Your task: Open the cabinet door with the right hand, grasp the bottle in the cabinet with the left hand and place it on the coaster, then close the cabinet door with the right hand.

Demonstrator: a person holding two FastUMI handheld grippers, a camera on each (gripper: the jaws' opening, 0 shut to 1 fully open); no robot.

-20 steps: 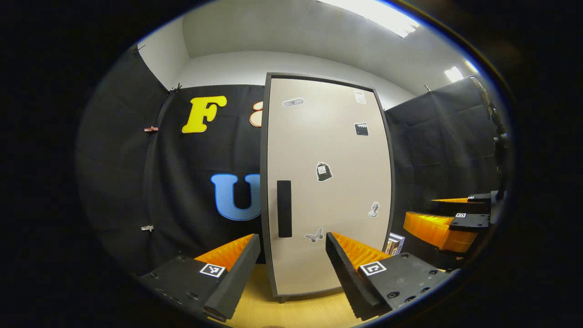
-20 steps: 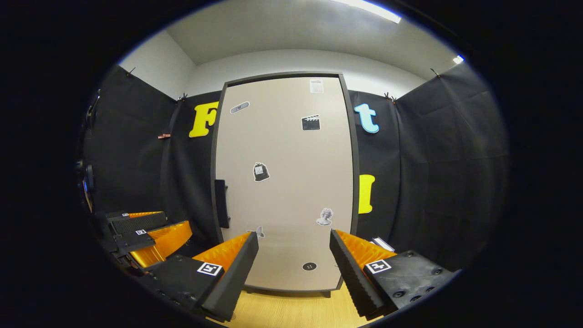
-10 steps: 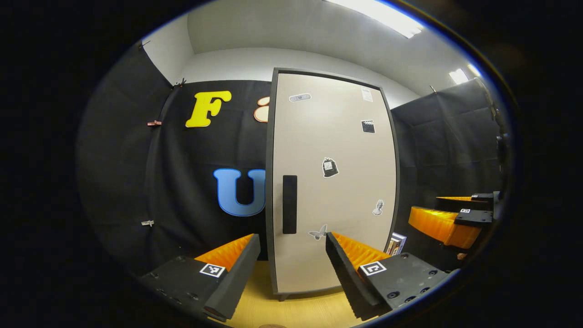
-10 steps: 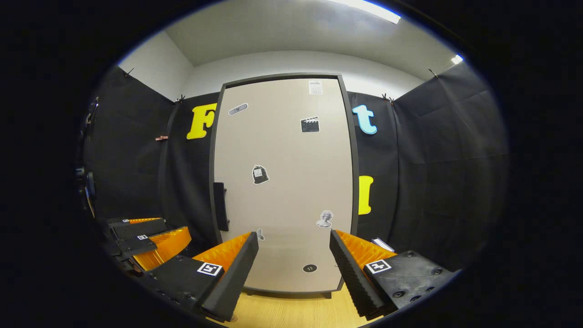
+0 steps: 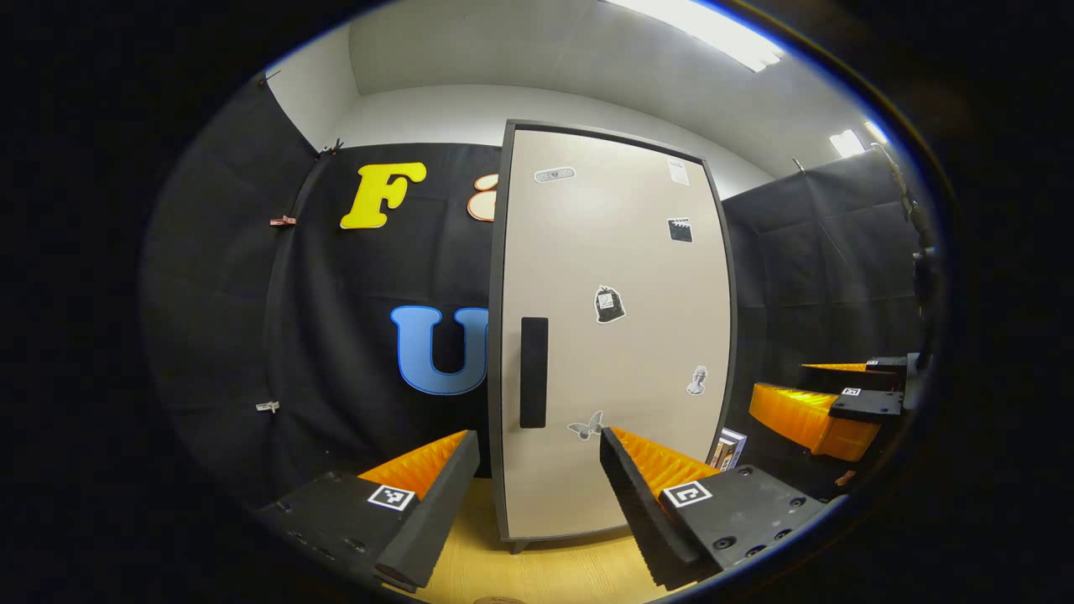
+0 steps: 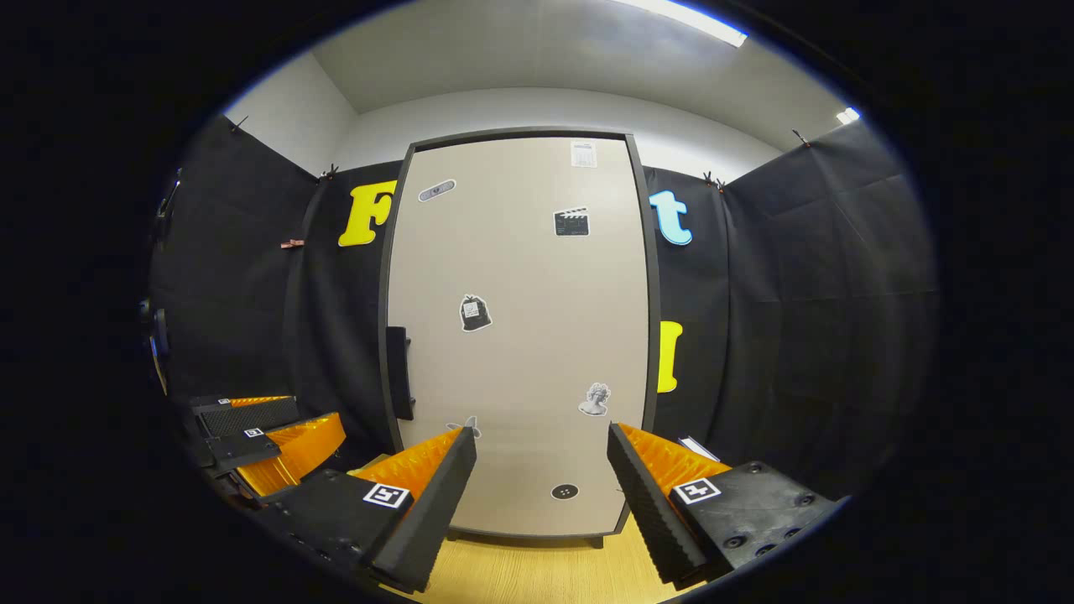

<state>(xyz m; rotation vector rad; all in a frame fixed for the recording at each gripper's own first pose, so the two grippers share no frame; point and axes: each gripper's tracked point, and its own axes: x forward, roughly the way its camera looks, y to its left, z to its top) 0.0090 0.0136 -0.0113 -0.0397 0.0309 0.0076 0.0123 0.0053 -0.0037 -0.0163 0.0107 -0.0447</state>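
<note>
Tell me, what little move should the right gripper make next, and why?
Probably the right gripper should swing left toward the black vertical handle on the tall beige cabinet door. The door looks shut, the jaws stand open and empty, and the handle sits at the door's left edge, off to the gripper's left.

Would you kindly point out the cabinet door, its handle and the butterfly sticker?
cabinet door (image 6: 537, 335), right gripper view, bare middle of the panel.
handle (image 5: 534, 372), left gripper view, middle of the dark bar.
butterfly sticker (image 5: 585, 429), left gripper view, its wings.
</note>
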